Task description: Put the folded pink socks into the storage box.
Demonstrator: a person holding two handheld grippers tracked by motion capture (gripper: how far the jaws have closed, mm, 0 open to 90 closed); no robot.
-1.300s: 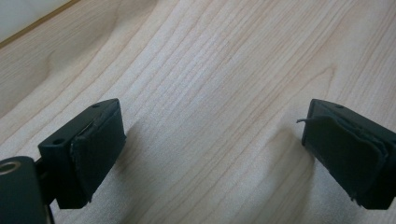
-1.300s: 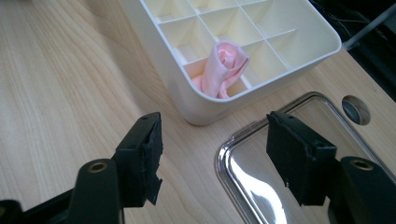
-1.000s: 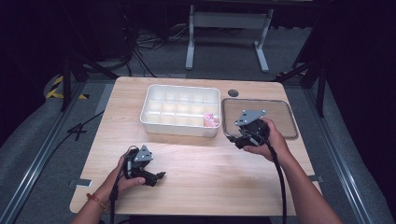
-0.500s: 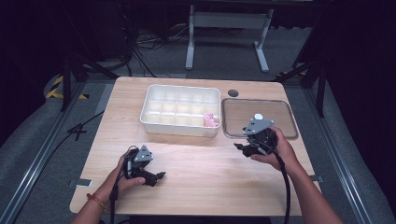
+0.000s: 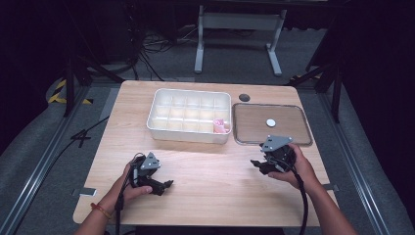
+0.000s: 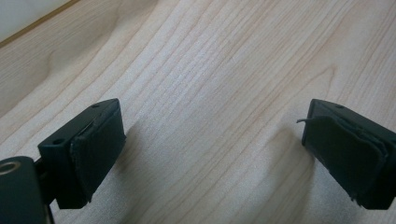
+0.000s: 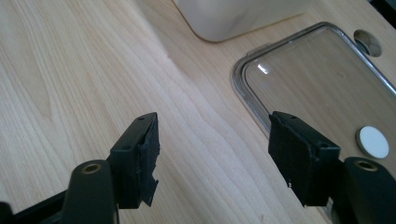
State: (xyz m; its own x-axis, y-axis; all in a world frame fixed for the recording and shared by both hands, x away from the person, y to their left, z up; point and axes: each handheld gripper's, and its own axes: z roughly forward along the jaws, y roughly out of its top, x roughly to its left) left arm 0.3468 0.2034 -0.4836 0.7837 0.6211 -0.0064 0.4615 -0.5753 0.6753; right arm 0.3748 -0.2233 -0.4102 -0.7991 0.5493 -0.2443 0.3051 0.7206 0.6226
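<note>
Here both the left gripper [image 5: 169,184] and right gripper [image 5: 254,163] hover released over the table [image 5: 210,196], the right near the clear tray [image 5: 303,139].

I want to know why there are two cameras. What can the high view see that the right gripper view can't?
High view alone: the person's hands, the left tongs resting on the table, and the pink thing in one compartment of the white box.

Right gripper view alone: a close look between the right tongs, which stand open with nothing between them.

Both: the wooden table, the clear tray, the white disc in it.
</note>
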